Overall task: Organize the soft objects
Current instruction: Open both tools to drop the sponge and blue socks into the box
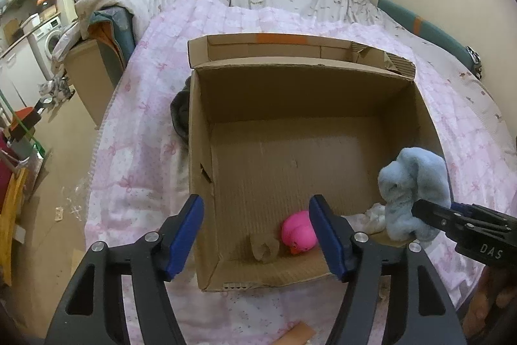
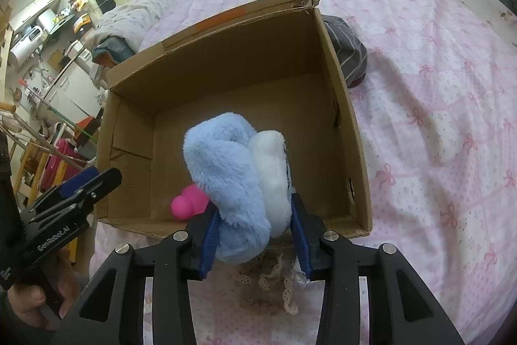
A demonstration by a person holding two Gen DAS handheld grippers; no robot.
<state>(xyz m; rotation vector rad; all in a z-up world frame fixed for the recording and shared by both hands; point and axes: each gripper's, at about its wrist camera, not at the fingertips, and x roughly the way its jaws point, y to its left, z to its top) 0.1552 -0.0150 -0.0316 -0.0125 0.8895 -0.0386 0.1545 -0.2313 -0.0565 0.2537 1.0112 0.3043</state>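
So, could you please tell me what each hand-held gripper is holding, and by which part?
The right hand-held gripper clamps the blue plush toy at its lower end; the left holds nothing.

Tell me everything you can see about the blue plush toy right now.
The blue plush toy is fluffy light-blue fur with a white patch on one side, bunched into a soft lump, so its shape is hard to read. The right tongs are shut on it, blue pads pressing both sides. It is held up at the near edge of the open cardboard box, touching only the pads as far as shows. A pink toy lies in the box behind it.
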